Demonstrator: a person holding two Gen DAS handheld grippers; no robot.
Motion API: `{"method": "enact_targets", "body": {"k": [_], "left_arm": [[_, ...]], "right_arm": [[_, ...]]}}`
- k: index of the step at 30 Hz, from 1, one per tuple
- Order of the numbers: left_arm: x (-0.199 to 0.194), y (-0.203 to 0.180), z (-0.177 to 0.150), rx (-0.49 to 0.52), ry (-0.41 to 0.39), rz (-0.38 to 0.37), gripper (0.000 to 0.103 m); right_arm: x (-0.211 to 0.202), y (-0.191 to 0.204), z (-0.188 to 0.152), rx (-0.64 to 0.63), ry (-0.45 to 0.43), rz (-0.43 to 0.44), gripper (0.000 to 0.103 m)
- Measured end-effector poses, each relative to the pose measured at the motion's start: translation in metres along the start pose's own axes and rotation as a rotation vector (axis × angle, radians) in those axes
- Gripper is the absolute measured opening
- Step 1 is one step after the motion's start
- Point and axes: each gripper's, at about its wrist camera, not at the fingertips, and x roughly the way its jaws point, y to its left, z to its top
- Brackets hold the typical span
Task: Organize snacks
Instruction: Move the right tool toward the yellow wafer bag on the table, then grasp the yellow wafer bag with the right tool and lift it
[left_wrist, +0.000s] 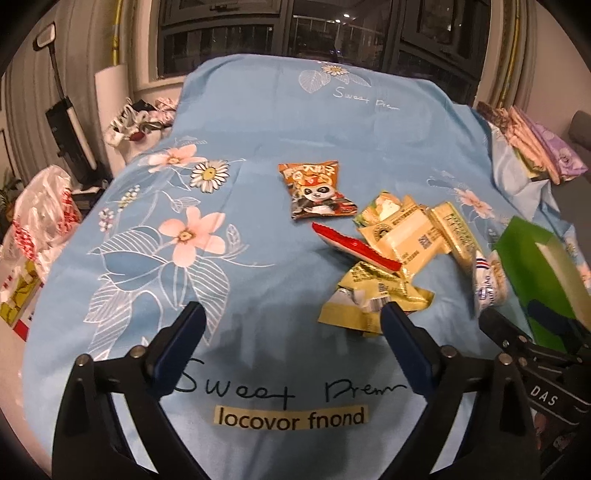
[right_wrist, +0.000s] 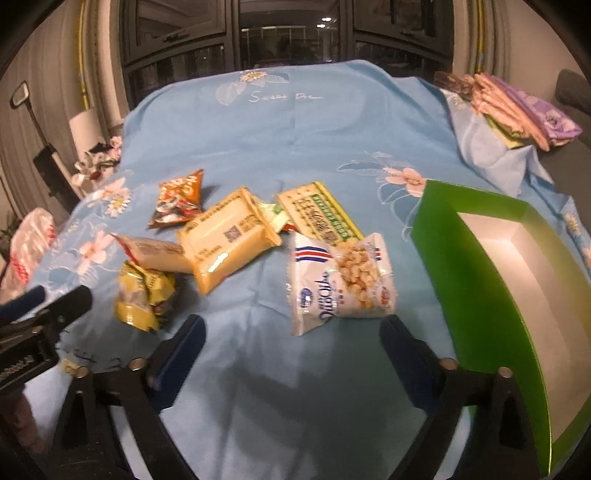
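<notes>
Snack packets (right_wrist: 229, 240) scattered, green box (right_wrist: 491, 280) — empty

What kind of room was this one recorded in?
Probably a home bedroom or living room at night: a floral blue sheet covers the work surface, folded bedding lies at one side, and dark windows stand behind.

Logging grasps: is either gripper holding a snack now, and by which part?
Nothing held: left gripper and right gripper are both open above the cloth.
</notes>
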Motion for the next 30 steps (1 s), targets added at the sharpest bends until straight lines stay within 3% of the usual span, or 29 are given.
{"method": "enact_targets", "body": {"k": [4, 6, 8, 11, 16, 22, 30], "left_arm": [[-0.003, 0.005, 0.003, -0.018, 0.005, -0.060, 0.090], [-0.003, 0.007, 0.007, -0.026, 0.013, -0.095, 0.079], [0.001, 0.010, 0.011, -0.044, 0.035, -0.137, 0.078], [0.014, 0.011, 0.013, -0.068, 0.092, -0.209, 0.078], [0.029, 0.007, 0.011, -0.103, 0.160, -0.332, 0.078], [0.038, -0.002, 0.007, -0.083, 0.180, -0.360, 0.078], [0.052, -0.003, 0.000, -0.107, 0.208, -0.390, 0.046]], "right_arm": [[-0.004, 0.001, 0.009, 0.053, 0.045, 0.112, 0.079], [-0.005, -0.002, 0.018, 0.115, 0.093, 0.235, 0.079], [-0.002, -0.003, 0.026, 0.166, 0.136, 0.350, 0.079], [0.013, 0.003, 0.039, 0.217, 0.211, 0.455, 0.079], [0.050, 0.023, 0.052, 0.219, 0.312, 0.496, 0.079], [0.078, 0.040, 0.045, 0.176, 0.382, 0.538, 0.079], [0.097, 0.039, 0.034, 0.183, 0.453, 0.618, 0.059]]}}
